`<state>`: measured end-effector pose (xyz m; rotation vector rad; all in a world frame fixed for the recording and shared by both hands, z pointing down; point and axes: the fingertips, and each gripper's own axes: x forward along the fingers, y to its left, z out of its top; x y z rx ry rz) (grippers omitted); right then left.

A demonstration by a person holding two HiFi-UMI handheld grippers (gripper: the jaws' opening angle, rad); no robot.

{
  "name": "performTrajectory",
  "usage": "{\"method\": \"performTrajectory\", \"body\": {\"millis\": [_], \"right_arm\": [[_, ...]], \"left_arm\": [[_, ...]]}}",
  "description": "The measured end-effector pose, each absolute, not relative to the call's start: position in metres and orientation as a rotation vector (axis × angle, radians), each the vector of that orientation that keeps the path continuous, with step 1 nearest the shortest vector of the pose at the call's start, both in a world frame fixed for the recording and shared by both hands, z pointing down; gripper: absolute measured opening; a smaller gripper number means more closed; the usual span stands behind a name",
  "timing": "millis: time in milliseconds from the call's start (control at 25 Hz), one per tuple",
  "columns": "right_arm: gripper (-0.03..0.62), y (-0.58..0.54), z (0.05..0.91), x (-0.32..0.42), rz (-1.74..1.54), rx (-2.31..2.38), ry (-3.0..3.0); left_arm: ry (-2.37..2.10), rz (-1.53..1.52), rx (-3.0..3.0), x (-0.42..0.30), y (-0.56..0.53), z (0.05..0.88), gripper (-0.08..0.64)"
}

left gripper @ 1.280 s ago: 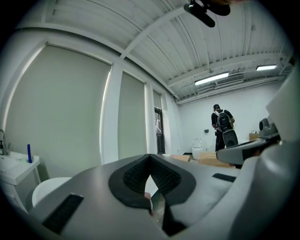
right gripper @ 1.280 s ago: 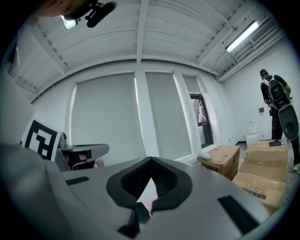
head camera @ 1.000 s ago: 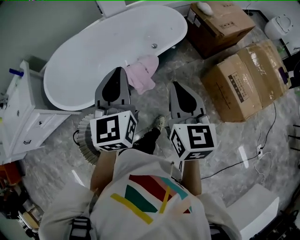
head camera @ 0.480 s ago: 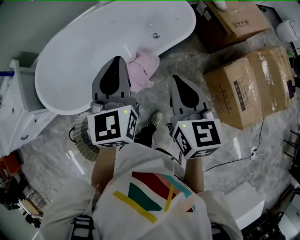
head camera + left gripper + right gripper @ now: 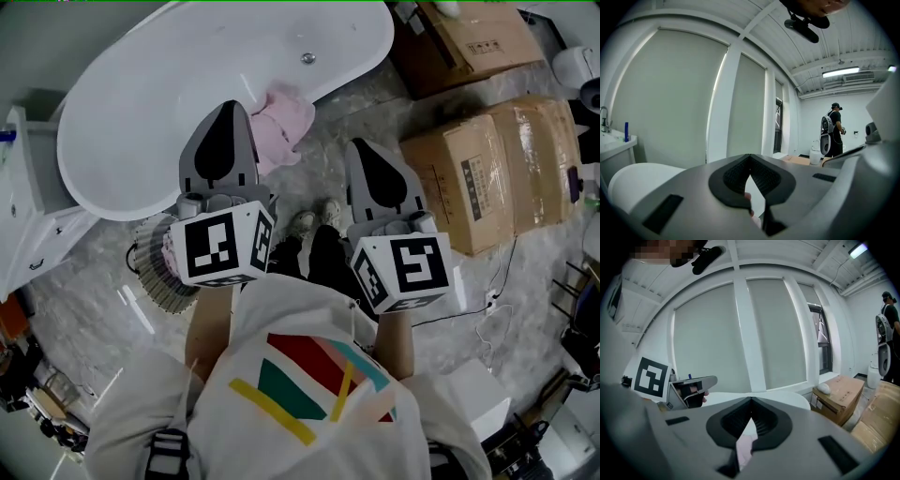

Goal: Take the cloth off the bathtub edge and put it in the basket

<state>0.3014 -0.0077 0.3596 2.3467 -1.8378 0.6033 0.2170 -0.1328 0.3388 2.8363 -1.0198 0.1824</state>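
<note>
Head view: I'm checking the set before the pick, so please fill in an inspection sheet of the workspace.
Surface: grey marbled floor.
Job's things: pink cloth draped over the white bathtub rim; woven basket on the floor beside the tub.
Clutter: two cardboard boxes at right.
Grippers: left gripper and right gripper both shut, empty; neither holds the cloth.
Cables: black cable across the floor at right.
Surroundings: white cabinet left of the tub; a person with a backpack far off.
</note>
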Motion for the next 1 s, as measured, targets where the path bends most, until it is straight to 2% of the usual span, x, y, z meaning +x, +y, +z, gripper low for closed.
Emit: {"method": "performTrajectory", "body": {"millis": [520,1000], "right_arm": [[0.009,-0.070,0.343,0.299,0.553,2.111,-2.143],[0.009,-0.099,0.353,0.333,0.507,1.927,-2.266]], "left_arm": [[-1.347,0.158,2.722,0.188,-0.162,0.319,0.018],[-1.537,0.199,2.628,0.202,-0.185,0.325,0.018]]}}
